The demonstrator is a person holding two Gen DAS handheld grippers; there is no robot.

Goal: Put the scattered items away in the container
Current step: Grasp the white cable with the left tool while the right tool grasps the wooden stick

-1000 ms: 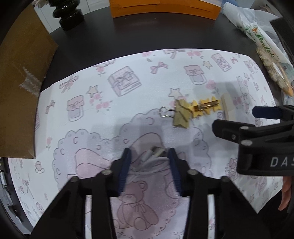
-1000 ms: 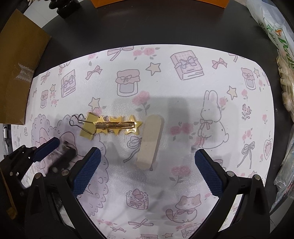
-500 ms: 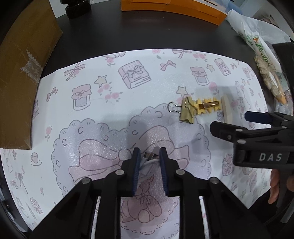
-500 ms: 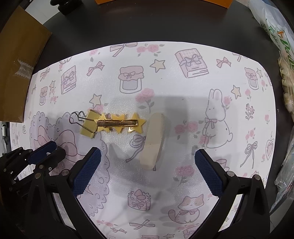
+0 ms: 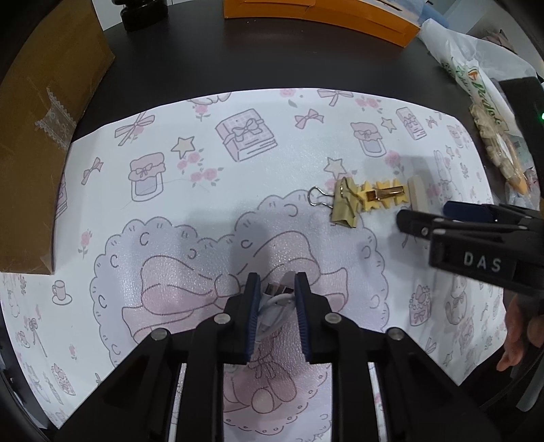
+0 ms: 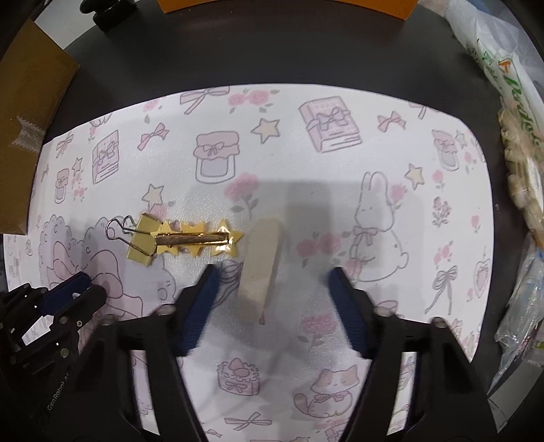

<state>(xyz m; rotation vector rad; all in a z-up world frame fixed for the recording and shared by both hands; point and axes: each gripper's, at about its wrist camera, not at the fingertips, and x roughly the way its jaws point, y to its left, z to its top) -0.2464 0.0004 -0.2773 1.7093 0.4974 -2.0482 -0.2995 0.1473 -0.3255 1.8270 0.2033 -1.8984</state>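
1. I'm working on a black table (image 5: 272,57) covered by a pastel-printed mat (image 5: 238,176); an orange box (image 5: 323,13) sits at the far edge.
2. My left gripper (image 5: 277,307) is pinched tight on a coiled white cable (image 5: 273,304). A second ago its jaws were wider around it, so that pick looks secured.
3. My right gripper (image 6: 272,306) has narrowed from wide open and now brackets the beige eraser-like block (image 6: 260,268), not yet touching.
4. The gold binder clip (image 6: 144,243) and star hair clip (image 6: 199,238) lie unmoved, just left of the block.
5. I can't identify the container with certainty.
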